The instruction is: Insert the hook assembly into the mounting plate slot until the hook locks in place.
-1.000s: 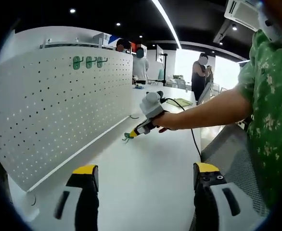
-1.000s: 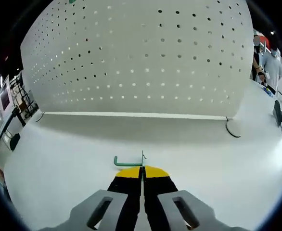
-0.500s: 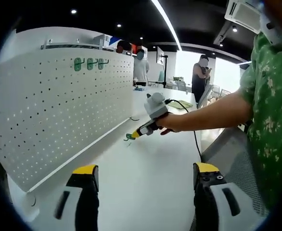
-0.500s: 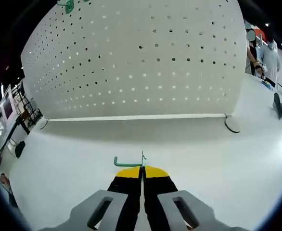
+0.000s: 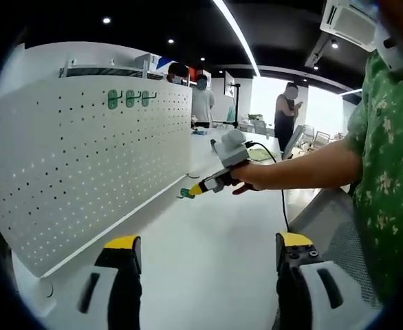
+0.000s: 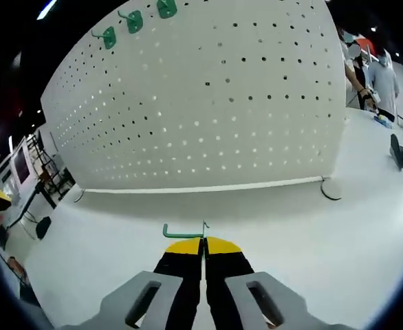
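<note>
A green hook [image 6: 185,231] is clamped at the yellow tips of the right gripper [image 6: 204,242], whose jaws are pressed together with no gap between them; the hook's arm runs sideways to the left just beyond the tips, with a short prong standing up at the pinch point. It appears to be held by its base so that the mounting end stays free to be pushed into the white pegboard [image 6: 208,103], which stands upright ahead of the gripper, well apart from the hook and across a stretch of bare white table [image 6: 325,261]. Three green hooks [image 6: 133,20] are already seated high on the board, above and to the left of the gripper, which suggests the row where the held hook is meant to go. In the left gripper view the same right gripper [image 5: 196,190] is seen raised off the table in a person's hand, with the hook [image 5: 186,194] at its tip pointed toward the board. The left gripper [image 5: 200,249] is held low and back, jaws set wide apart with nothing between them and nothing touched, probably so that the whole workspace is kept in sight. Insertion has not yet begun.
</note>
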`<state>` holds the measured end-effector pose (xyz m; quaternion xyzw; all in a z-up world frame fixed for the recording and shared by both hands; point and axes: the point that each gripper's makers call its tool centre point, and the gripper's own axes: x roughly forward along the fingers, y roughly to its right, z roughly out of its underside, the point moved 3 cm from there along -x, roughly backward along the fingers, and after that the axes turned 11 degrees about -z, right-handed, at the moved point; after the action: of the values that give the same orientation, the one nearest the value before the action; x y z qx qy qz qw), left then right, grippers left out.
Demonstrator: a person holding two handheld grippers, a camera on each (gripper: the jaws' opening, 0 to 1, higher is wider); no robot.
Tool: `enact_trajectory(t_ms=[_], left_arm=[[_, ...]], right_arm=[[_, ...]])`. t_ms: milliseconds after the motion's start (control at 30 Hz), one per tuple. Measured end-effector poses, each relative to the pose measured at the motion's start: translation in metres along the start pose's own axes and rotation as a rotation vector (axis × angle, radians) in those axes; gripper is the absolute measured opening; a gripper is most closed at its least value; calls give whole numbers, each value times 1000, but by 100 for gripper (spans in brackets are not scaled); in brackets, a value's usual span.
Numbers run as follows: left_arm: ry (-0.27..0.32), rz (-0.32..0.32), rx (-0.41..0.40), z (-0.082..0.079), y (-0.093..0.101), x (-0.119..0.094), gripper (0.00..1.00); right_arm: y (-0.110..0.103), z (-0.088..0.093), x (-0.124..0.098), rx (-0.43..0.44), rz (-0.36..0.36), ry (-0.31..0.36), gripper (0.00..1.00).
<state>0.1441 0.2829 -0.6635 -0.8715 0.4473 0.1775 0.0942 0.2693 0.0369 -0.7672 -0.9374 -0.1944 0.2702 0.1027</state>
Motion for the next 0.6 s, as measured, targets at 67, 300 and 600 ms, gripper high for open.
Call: enact_trajectory(t_ms=[67, 300, 600], left_arm=[[9, -1, -3, -3, 0, -1, 82], [36, -7, 5, -13, 0, -6, 82], [75, -7, 9, -27, 1, -12, 81]], right_arm=[[-8, -8, -5, -15, -11, 23, 0], [-32, -34, -21, -39, -54, 98, 0], [-62, -72, -46, -96, -98, 191, 0]])
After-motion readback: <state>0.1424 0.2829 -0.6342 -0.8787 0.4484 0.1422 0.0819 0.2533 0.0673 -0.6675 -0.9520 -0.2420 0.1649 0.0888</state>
